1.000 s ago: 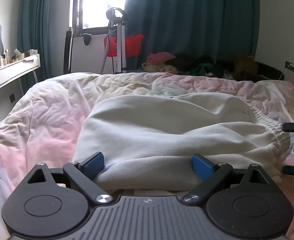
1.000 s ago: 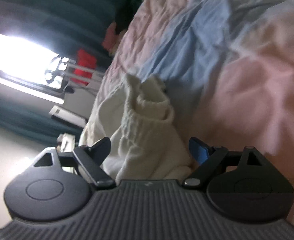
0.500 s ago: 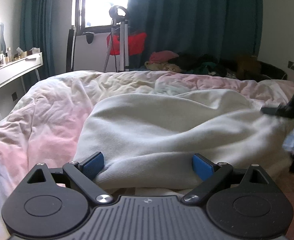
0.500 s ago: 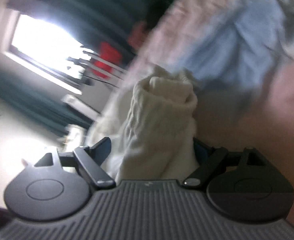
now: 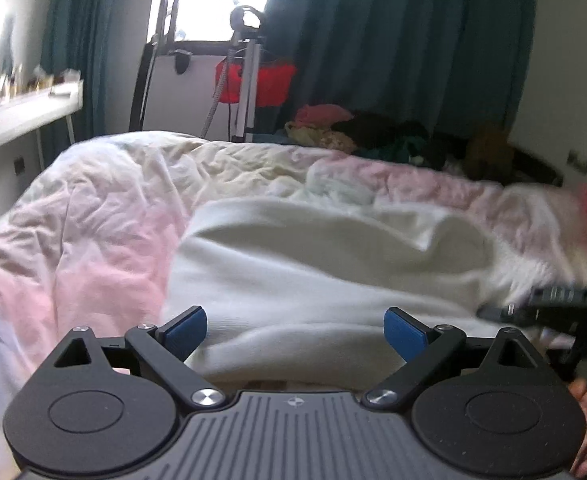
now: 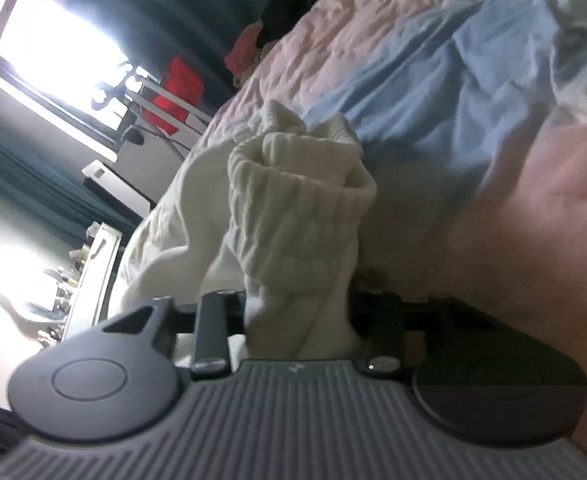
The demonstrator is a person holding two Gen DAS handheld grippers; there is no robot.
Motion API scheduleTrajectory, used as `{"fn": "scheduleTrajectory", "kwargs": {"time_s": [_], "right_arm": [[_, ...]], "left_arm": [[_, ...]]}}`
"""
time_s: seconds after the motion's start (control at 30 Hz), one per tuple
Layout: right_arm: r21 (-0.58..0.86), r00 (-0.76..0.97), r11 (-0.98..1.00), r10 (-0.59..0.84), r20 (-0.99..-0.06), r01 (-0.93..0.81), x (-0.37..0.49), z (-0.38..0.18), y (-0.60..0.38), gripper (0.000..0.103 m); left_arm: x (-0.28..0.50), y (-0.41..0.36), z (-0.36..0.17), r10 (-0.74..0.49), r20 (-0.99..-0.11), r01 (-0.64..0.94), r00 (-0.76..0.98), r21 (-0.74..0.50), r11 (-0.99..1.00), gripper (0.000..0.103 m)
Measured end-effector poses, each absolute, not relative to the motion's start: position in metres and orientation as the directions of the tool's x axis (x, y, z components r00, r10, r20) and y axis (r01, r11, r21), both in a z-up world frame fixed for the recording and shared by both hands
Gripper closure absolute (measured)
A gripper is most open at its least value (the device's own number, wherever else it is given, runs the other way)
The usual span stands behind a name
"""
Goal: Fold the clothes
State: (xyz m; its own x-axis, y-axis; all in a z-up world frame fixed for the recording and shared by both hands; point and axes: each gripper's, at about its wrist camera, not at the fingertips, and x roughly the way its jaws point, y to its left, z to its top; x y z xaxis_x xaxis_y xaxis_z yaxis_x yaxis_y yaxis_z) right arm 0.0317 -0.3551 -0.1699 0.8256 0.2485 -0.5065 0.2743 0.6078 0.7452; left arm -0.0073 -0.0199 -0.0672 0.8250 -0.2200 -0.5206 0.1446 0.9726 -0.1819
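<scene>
**Right gripper clamped on ribbed hem; left gripper spread at near edge**

Item under work: a cream knit sweater (image 5: 293, 264) lying on a bed covered by a rumpled pink, white and pale blue duvet (image 5: 93, 216). The sweater sits in the middle of the bed, its near edge toward the left wrist camera.

Left gripper (image 5: 295, 325): jaws wide apart, blue pads (image 5: 185, 330) either side of the sweater's near edge. The pads do not press the cloth; nothing is grasped.

Right gripper (image 6: 298, 320): jaws have just been closing and now pinch a bunched fold of the sweater's ribbed hem (image 6: 301, 216). The cloth stands up between the fingers in a gathered column. In the left wrist view this gripper shows as a blurred dark shape at the right edge, by the sweater's right end.

Surroundings: teal curtains (image 5: 393, 40) and a bright window at the far side, a pile of clothes (image 5: 373, 136) beyond the bed, a white counter (image 5: 17, 116) at far left.
</scene>
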Motion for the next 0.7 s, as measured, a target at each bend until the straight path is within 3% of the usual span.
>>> {"fn": "scheduleTrajectory", "kwargs": {"time_s": [0.1,0.2,0.4,0.53,0.7], "right_arm": [[0.73,0.839,0.63,0.223,-0.496,0.264,0.026,-0.16,-0.353,0.071],[0.721,0.847,0.644,0.211,-0.488,0.255,0.024,-0.158,-0.353,0.071],[0.723,0.846,0.64,0.211,-0.49,0.26,0.025,-0.158,-0.354,0.071],[0.726,0.844,0.635,0.213,-0.492,0.262,0.023,-0.158,-0.354,0.071],[0.722,0.847,0.642,0.209,-0.489,0.259,0.022,-0.156,-0.351,0.071]], "left_arm": [[0.001,0.016,-0.054,-0.191,-0.493,0.073,0.849,-0.249,0.966,0.006],[0.018,0.053,-0.062,-0.111,-0.536,-0.071,0.837,-0.308,0.949,0.004],[0.049,0.084,-0.122,-0.345,-0.655,-0.21,0.672,-0.616,0.76,0.004],[0.055,0.081,-0.131,-0.488,-0.59,-0.168,0.644,-0.731,0.661,0.004],[0.062,0.075,-0.141,-0.543,-0.576,-0.154,0.611,-0.759,0.632,0.003]]}}
